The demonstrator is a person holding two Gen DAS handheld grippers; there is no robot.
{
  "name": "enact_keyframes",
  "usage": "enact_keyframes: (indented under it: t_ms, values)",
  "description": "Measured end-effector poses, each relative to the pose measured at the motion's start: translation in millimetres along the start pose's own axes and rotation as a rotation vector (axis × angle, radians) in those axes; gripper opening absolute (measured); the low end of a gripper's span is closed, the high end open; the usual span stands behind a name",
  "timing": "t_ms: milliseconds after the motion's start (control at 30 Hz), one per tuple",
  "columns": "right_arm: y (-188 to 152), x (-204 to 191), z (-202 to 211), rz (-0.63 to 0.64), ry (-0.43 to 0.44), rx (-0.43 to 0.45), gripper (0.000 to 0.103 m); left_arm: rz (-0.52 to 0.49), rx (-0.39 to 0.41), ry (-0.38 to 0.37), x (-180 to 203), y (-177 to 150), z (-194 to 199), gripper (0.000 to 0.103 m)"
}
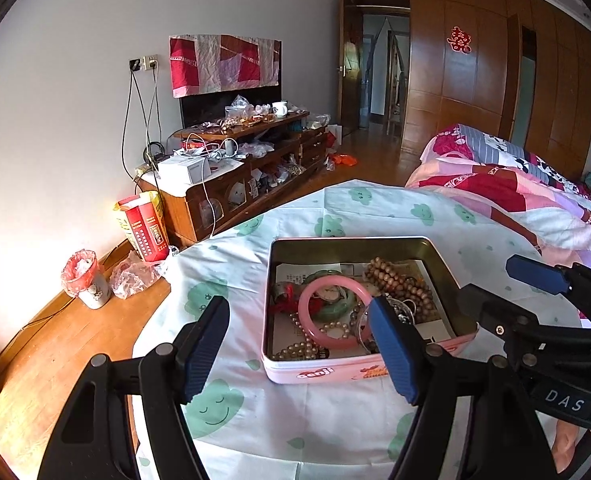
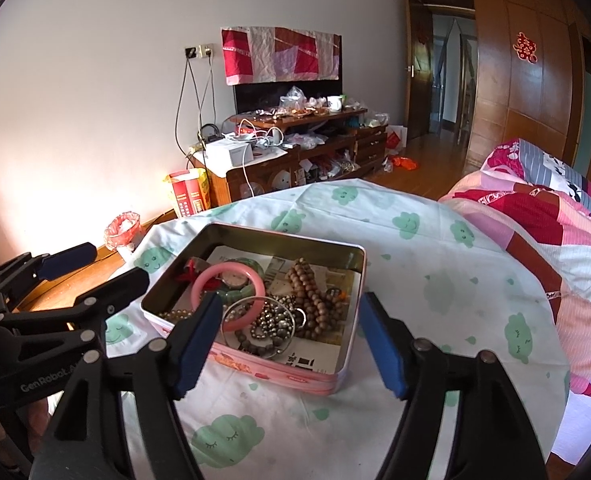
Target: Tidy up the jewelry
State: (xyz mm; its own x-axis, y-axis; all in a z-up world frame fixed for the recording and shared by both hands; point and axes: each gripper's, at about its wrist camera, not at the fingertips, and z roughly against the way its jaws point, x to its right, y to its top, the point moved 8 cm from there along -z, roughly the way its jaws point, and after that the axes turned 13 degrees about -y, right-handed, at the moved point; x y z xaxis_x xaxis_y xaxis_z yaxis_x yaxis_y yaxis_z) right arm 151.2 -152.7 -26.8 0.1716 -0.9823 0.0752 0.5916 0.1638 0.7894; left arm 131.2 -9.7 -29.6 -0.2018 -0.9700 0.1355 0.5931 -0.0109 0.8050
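Left gripper (image 1: 301, 350) jaws spread wide, nothing between the pads. Open pink square metal tin (image 1: 369, 376) sits centre frame on the cloud-print white cloth (image 1: 231, 432), just ahead of both grippers. Inside: glossy pink bangle (image 1: 307, 320) left, green jade bangle (image 1: 335, 309) under it, brown wooden bead strand (image 2: 315, 300) right (tangled, no clear axis). Right gripper (image 2: 291, 344) jaws also parted, empty, probably nearer the beads.

Left gripper (image 1: 299, 350) jaws spread wide, right gripper (image 2: 291, 344) likewise parted, both empty, angled downward, side by side
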Motion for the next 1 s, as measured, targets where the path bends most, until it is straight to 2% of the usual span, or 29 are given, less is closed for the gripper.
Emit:
enact_keyframes:
  t_ms: [1000]
  values:
    - [-8.2,-2.8,-3.3,0.011,0.005,-0.01,0.073,0.005,-0.021,0.006,-1.8,-5.1,-5.9,0.072]
